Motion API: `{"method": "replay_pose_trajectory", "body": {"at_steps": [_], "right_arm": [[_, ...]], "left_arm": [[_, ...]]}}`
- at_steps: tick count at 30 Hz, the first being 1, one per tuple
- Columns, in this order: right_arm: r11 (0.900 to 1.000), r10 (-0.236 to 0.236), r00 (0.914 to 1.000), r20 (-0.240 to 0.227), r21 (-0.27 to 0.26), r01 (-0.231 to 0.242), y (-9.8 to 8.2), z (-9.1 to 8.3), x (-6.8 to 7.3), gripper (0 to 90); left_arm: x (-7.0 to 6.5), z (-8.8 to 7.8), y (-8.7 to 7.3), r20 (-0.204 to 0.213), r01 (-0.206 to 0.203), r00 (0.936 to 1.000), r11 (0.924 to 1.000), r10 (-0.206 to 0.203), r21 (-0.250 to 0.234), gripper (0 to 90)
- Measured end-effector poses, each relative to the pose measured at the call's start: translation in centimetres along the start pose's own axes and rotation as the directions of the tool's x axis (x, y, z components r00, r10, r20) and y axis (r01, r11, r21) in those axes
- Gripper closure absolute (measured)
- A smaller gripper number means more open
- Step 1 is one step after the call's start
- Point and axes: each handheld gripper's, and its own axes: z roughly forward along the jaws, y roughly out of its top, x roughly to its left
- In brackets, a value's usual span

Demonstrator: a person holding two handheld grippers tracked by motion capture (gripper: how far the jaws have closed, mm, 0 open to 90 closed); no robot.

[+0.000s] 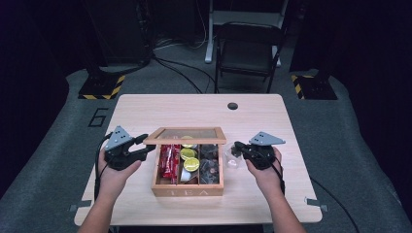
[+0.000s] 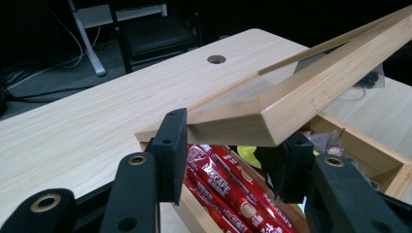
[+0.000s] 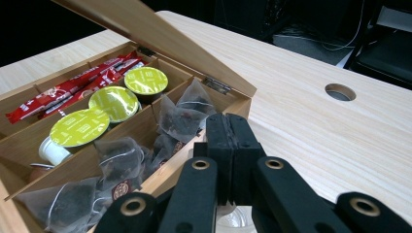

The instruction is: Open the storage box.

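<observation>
A wooden tea box (image 1: 187, 190) stands mid-table with its glass-paned lid (image 1: 187, 134) raised partway. My left gripper (image 1: 148, 145) is shut on the lid's front left corner; in the left gripper view the pads (image 2: 170, 145) clamp the lid frame (image 2: 311, 92). Inside lie red coffee sticks (image 1: 169, 162), green-topped capsules (image 1: 189, 158) and dark tea bags (image 1: 210, 167). My right gripper (image 1: 238, 148) is just right of the box with its jaws pressed together (image 3: 232, 131). A clear tea bag (image 1: 232, 160) hangs from its tips, and its edge peeks out below the jaws (image 3: 233, 221).
The light wooden table (image 1: 145, 109) has a round cable hole (image 1: 232, 106) at the back. A dark folding chair (image 1: 248, 48) stands behind it, and yellow-black striped bases (image 1: 103, 86) sit on the floor. Bare tabletop lies to both sides of the box.
</observation>
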Motion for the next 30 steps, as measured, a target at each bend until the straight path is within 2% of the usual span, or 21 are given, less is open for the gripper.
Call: {"method": "replay_pose_trajectory", "body": {"at_steps": [17, 30], "right_arm": [[1.0, 0.024, 0.9996, 0.014, 0.019, -0.024, -0.5, 1.5, -0.9, 89.1], [0.999, 0.008, 0.9999, 0.013, 0.045, -0.008, -1.0, 2.7, -0.9, 88.5]], "left_arm": [[-0.3, -0.1, -0.3, -0.004, 0.002, 1.0, 0.9999, -0.002, 0.014, 54.9], [-0.3, -0.1, -0.3, -0.004, 0.003, 1.0, 0.9999, -0.003, 0.014, 54.9]]}}
